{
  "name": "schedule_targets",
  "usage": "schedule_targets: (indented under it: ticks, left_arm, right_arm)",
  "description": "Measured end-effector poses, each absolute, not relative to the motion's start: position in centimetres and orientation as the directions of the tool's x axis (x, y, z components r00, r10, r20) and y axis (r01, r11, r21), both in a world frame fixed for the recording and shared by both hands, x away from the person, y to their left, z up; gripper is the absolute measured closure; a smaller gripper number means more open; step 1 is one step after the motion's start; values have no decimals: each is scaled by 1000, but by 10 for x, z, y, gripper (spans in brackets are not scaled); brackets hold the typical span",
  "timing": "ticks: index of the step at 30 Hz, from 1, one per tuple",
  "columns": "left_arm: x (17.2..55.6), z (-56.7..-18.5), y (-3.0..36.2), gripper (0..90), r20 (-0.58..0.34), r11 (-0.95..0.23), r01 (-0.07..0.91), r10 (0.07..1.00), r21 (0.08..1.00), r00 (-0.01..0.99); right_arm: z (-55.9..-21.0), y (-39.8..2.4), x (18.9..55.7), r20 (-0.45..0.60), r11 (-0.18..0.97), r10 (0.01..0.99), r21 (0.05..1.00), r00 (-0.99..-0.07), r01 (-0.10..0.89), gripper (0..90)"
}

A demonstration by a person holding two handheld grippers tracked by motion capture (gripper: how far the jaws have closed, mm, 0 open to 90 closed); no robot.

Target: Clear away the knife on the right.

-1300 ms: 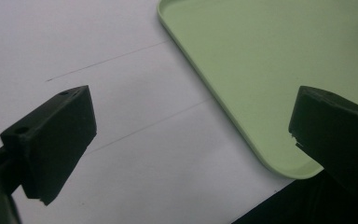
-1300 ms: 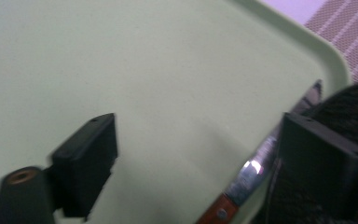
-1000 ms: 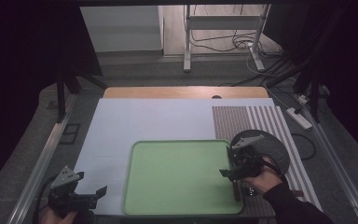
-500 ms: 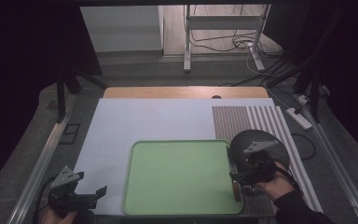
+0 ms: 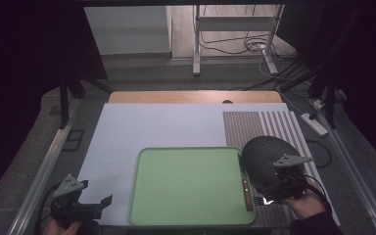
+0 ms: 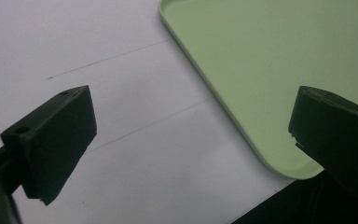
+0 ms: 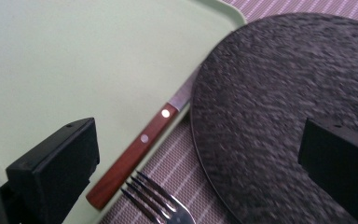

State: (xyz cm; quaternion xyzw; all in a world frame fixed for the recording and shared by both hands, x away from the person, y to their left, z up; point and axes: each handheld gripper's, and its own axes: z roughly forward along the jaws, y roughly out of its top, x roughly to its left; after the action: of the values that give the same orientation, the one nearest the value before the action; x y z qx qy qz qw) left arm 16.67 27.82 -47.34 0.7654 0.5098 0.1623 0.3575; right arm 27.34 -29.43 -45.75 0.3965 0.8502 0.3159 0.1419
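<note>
Tray (image 5: 191, 183), green, lies bare on the surface, high view; a knife (image 5: 245, 186) rests along its right rim beside a dark plate (image 5: 264, 156). Left gripper (image 6: 191, 135) view: jaws apart over white sheet (image 6: 121, 93) near the tray corner. Right gripper (image 7: 196, 154) view: jaws apart above knife, fork (image 7: 163, 203) and plate.

I read this as a lab recording rig, not a home: dark curtained surround, metal-framed table (image 5: 39, 181), loose cables (image 5: 235, 46) and a power strip (image 5: 314, 123) on the floor beyond the far edge.
</note>
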Motion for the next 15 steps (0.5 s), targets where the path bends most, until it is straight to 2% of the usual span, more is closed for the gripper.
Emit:
schedule_targets:
  ticks: [15]
  left_arm:
    - [167,-474,279,16,-121,-217,669,899,711,420]
  right_arm:
    - [-457,-323,249,38,368,833,707,-552,604,0]
